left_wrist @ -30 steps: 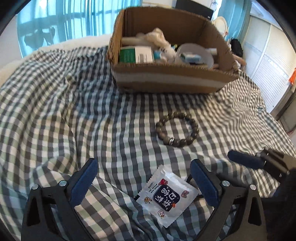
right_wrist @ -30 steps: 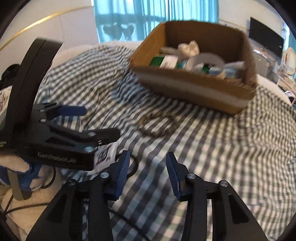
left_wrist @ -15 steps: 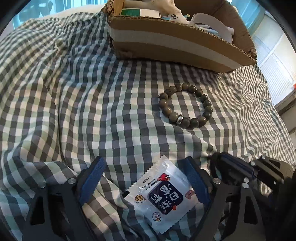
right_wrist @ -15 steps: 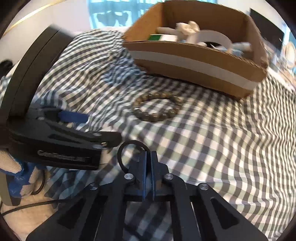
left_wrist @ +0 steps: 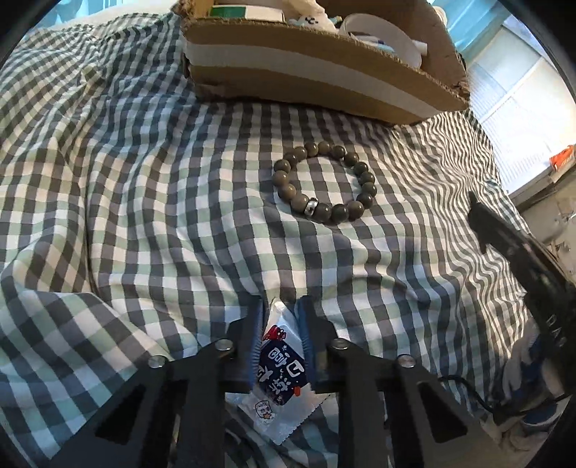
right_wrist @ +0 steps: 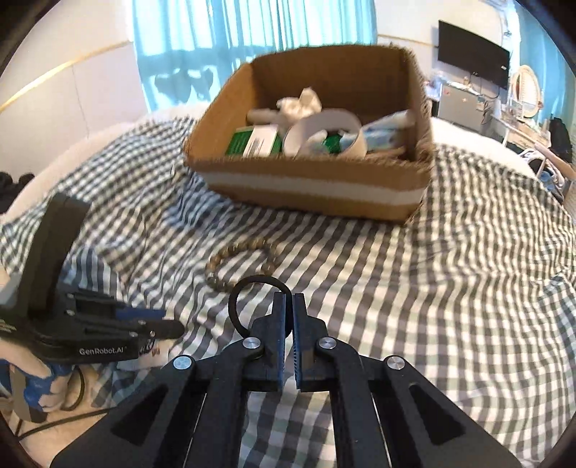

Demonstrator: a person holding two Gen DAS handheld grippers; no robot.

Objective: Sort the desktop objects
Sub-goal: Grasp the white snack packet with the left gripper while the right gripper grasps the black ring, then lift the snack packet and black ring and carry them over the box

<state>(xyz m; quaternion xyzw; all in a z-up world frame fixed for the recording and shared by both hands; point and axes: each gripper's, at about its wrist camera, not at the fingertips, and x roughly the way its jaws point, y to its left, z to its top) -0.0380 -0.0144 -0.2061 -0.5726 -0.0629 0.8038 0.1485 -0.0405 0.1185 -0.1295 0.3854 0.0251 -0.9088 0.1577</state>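
Left gripper (left_wrist: 279, 338): my pads are clamped on the snack packet (left_wrist: 280, 363), low on the checked cloth (left_wrist: 144, 201).
Right gripper (right_wrist: 288, 336): closed on the black hair tie (right_wrist: 252, 284), lifted in front of the cardboard box (right_wrist: 309, 187).
Packet: one; light, crinkly, probably slippery, so I pinch across its middle.
Hair tie: one; soft, stretchy, held by its band.
Bead bracelet (left_wrist: 324, 181): one, on the cloth near the box; hard beads that roll, best gripped across one side.

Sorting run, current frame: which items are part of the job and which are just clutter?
In the job:
- snack packet, pinched in the left tool
- black hair tie, pinched in the right tool
- bead bracelet, loose on the cloth
- cardboard box, already holding items

Just there:
- checked cloth
- wall TV
- blue curtains
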